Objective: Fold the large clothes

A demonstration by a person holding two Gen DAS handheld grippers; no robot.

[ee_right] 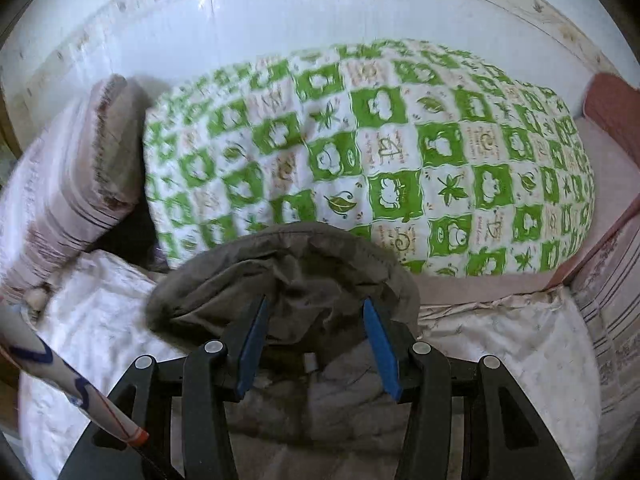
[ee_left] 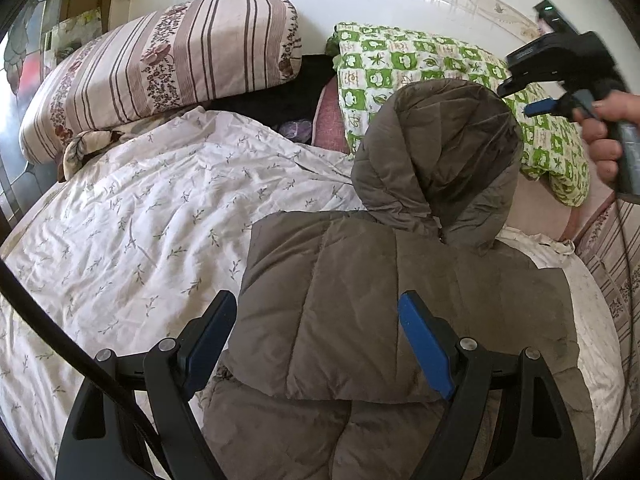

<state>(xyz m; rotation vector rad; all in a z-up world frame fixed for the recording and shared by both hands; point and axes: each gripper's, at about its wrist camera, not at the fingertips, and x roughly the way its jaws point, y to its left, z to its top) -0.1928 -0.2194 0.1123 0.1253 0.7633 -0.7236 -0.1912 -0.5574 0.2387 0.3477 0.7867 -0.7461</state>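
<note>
Left wrist view: a grey-brown padded jacket is seen lying on a white quilt printed with small sprigs, which covers the bed. The jacket's body is laid flat with one part folded over another, and its hood is raised and points toward the wall. The left gripper is held above the near part of the jacket with its blue-padded fingers spread wide, and nothing is held between them. A striped pillow is propped at the back left, and a green-and-white checked pillow is set behind the hood. At the upper right, the right gripper is seen held in a hand, just beside the top of the hood; whether the hood is touched by it cannot be told from this view.

In the right wrist view, the right gripper is directed at the hood, whose rim is seen between and just beyond the blue fingers. The fingers are set well apart and are not closed on the fabric. The green checked pillow fills the space behind the hood, and the striped pillow is blurred at the left. The quilt is visible on both sides of the jacket.
</note>
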